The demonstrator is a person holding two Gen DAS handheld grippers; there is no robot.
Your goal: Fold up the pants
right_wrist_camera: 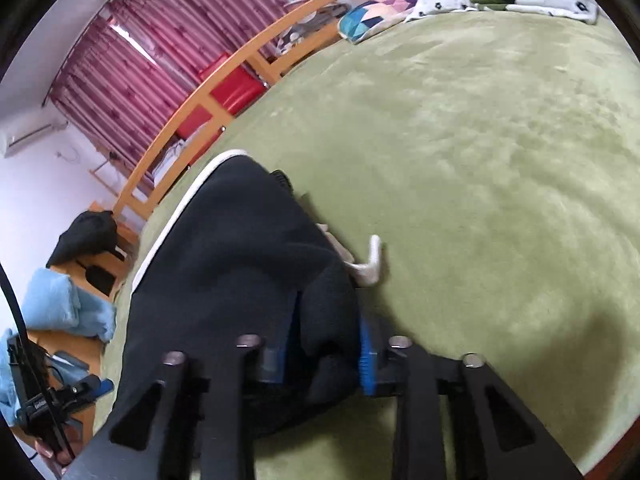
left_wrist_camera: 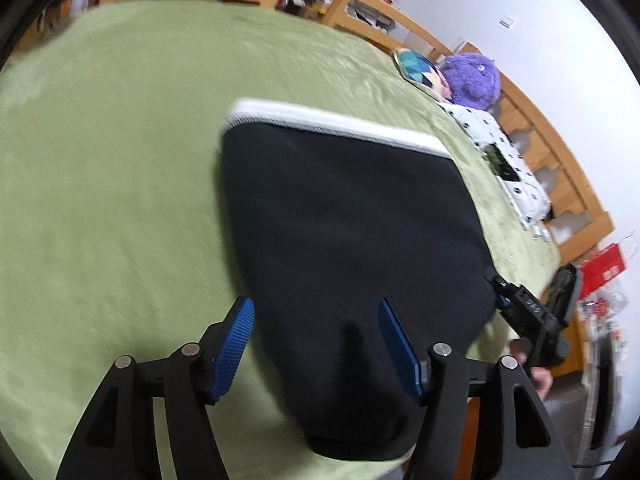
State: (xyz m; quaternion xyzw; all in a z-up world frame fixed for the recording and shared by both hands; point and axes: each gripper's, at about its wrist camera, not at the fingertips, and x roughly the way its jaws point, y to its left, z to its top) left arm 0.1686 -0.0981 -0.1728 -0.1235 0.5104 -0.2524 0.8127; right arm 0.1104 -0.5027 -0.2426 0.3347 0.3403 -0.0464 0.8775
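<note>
1. Pants (left_wrist_camera: pixel 352 220), black with a white waistband (left_wrist_camera: pixel 340 120), are lying on the green blanket (left_wrist_camera: pixel 120 160) of the bed, folded into a compact dark panel, waistband at the 12 o'clock edge in the left wrist view.
2. Left gripper (left_wrist_camera: pixel 316 348) is hovering over the near part of the pants, jaws standing wide; the blue pads (left_wrist_camera: pixel 234 344) are gripping nothing, one over blanket, one over black cloth.
3. Right gripper (right_wrist_camera: pixel 326 354) is closing on a bunched edge of the pants (right_wrist_camera: pixel 240 260); the black fabric is filling the narrow gap between its blue pads (right_wrist_camera: pixel 366 360).
4. In the left wrist view the right gripper (left_wrist_camera: pixel 504 292) is showing at 4 o'clock, touching the pants' right edge.
5. A white drawstring (right_wrist_camera: pixel 370 264) is poking out from the fabric onto the blanket (right_wrist_camera: pixel 480 160) at about 12 o'clock from the right jaws.
6. Purple plush toy (left_wrist_camera: pixel 474 78), patterned cushion (left_wrist_camera: pixel 416 68) and a white spotted pillow (left_wrist_camera: pixel 496 148) are sitting at the bed's 1 to 2 o'clock edge, well apart from the pants.
7. Wooden bed frame (right_wrist_camera: pixel 192 108) and red curtains (right_wrist_camera: pixel 160 52) are appearing at 10 o'clock in the right wrist view; motion blur is softening both views.
</note>
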